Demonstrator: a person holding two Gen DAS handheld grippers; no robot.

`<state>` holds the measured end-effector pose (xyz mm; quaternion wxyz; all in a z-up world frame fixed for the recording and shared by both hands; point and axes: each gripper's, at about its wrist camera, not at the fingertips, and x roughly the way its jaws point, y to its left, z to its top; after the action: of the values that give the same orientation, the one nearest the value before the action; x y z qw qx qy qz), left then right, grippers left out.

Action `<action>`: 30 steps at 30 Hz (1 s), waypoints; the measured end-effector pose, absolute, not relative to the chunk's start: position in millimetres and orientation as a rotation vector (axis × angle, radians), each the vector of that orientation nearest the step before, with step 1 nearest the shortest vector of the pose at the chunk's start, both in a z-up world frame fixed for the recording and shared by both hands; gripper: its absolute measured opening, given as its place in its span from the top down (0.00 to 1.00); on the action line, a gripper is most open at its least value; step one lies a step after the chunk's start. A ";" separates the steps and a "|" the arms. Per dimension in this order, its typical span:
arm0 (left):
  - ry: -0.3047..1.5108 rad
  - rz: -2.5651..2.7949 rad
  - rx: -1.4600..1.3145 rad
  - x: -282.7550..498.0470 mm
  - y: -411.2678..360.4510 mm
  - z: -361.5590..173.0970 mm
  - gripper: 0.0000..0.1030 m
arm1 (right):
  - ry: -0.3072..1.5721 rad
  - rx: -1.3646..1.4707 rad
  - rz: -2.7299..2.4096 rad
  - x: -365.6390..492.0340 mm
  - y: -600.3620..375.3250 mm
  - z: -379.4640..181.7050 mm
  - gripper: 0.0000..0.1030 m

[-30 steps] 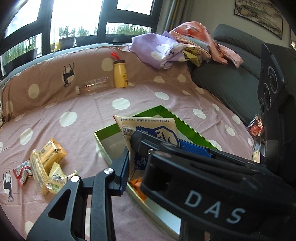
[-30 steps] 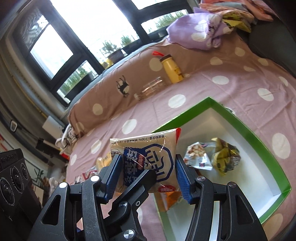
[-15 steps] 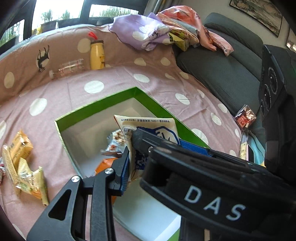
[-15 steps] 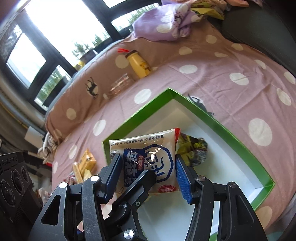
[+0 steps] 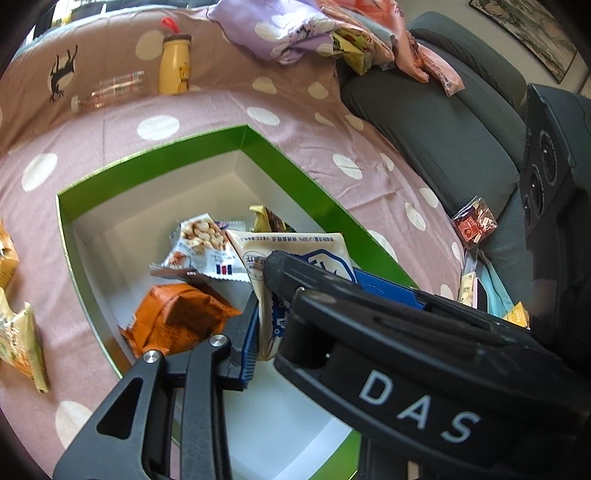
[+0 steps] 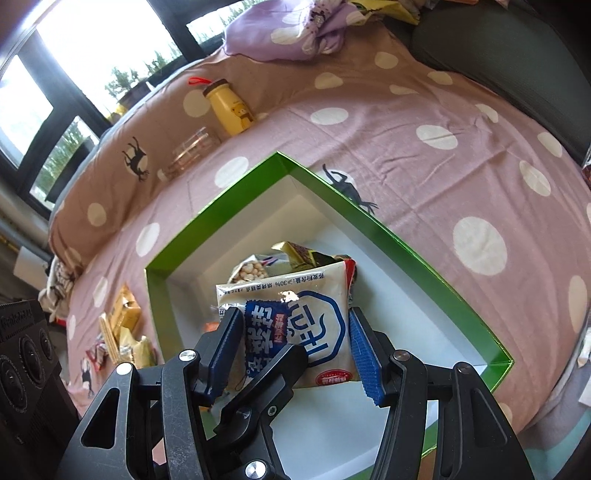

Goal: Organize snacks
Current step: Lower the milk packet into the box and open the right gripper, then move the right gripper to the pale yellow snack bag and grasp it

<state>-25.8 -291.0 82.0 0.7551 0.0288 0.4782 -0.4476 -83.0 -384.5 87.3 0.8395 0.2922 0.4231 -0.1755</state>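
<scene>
A white and blue snack packet is held over the green box. My left gripper is shut on its lower part. My right gripper is around the same packet, its blue pads touching both side edges. Inside the white-lined green box lie an orange packet, a peanut packet and a gold-wrapped snack. Several yellow packets lie on the sheet left of the box; they also show in the right wrist view.
A yellow bottle and a clear bottle lie at the back of the pink dotted sheet. A grey sofa with a red snack packet is on the right. Crumpled clothes sit behind.
Both grippers have moved with the white and blue packet from beside the box to over its inside, and lower. The box contents now show in full.
</scene>
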 end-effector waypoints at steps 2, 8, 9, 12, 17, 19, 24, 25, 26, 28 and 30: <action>1.062 -0.981 0.056 -25.0 -292.2 78.5 0.70 | 0.913 0.611 -0.384 -82.2 -385.5 84.1 0.41; 1.119 -0.988 0.032 -22.6 -293.7 69.0 0.70 | 0.952 0.607 -0.418 -81.0 -388.4 76.4 0.41; 1.125 -0.989 0.028 -22.0 -293.9 67.8 0.70 | 0.954 0.608 -0.420 -81.0 -388.5 75.7 0.41; 1.143 -0.984 0.019 -21.5 -294.4 64.4 0.71 | 0.962 0.608 -0.432 -80.1 -389.5 73.8 0.40; 1.161 -0.975 0.008 -20.9 -293.5 62.2 0.71 | 0.977 0.603 -0.447 -79.4 -390.4 71.1 0.39; 1.157 -0.976 0.001 -21.3 -291.5 63.8 0.69 | 0.966 0.610 -0.428 -79.3 -389.6 72.9 0.38; 1.127 -0.981 -0.026 -21.6 -278.2 75.2 0.62 | 0.921 0.591 -0.395 -80.1 -380.5 83.7 0.32; 1.122 -0.976 -0.035 -21.0 -273.4 77.6 0.57 | 0.904 0.593 -0.381 -80.3 -378.5 86.6 0.31; 1.097 -0.945 -0.037 -20.4 -265.1 82.6 0.46 | 0.886 0.591 -0.368 -80.4 -375.4 90.2 0.30; 1.034 -0.889 -0.027 -21.1 -249.6 91.6 0.37 | 0.854 0.573 -0.359 -79.3 -367.9 97.7 0.30; 0.969 -0.840 -0.017 -20.7 -229.3 101.7 0.30 | 0.833 0.555 -0.350 -77.3 -361.5 102.8 0.30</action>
<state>-20.7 -229.3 101.7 0.8015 -0.0080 0.4518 -0.3917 -77.3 -361.5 102.8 0.8628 0.2647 0.3971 -0.1669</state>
